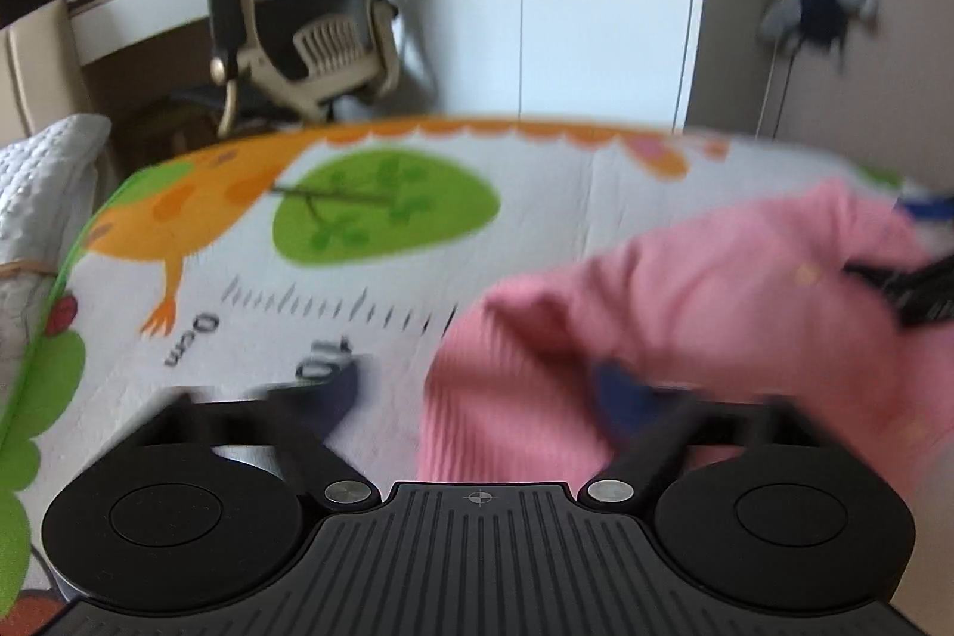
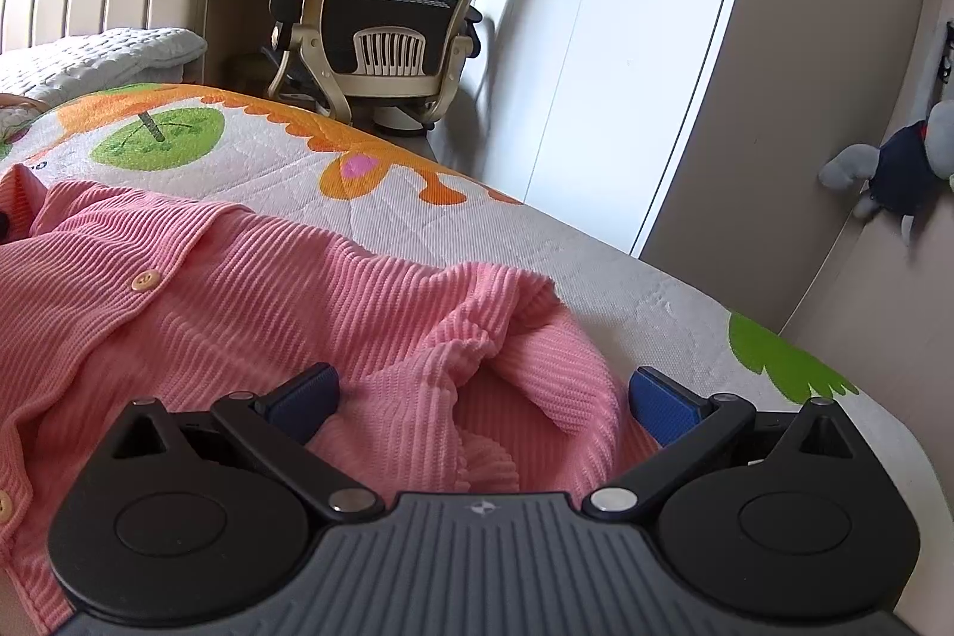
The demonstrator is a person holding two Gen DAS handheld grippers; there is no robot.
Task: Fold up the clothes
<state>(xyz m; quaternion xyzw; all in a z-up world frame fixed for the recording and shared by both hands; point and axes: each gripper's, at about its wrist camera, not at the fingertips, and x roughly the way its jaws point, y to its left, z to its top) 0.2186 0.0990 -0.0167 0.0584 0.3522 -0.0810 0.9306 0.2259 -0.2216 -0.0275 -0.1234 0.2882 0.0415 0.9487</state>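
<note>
Black gripper bodies fill the bottom of both wrist views. Beyond them a bed cover (image 2: 417, 219) printed with orange shapes, green trees and a ruler scale spreads across the bed. On it lies a pink ribbed cardigan (image 2: 238, 290), crumpled, its buttons showing. The right gripper (image 2: 483, 400) has its jaws spread wide, a bunched fold of the cardigan between the blue pads (image 2: 662, 403) without being pinched. The left gripper (image 1: 477, 391) is blurred; its jaws look wide, the cardigan's edge between them. An office chair (image 2: 393, 10) stands behind the bed, and a grey soft toy (image 2: 894, 165) hangs on the wall.
</note>
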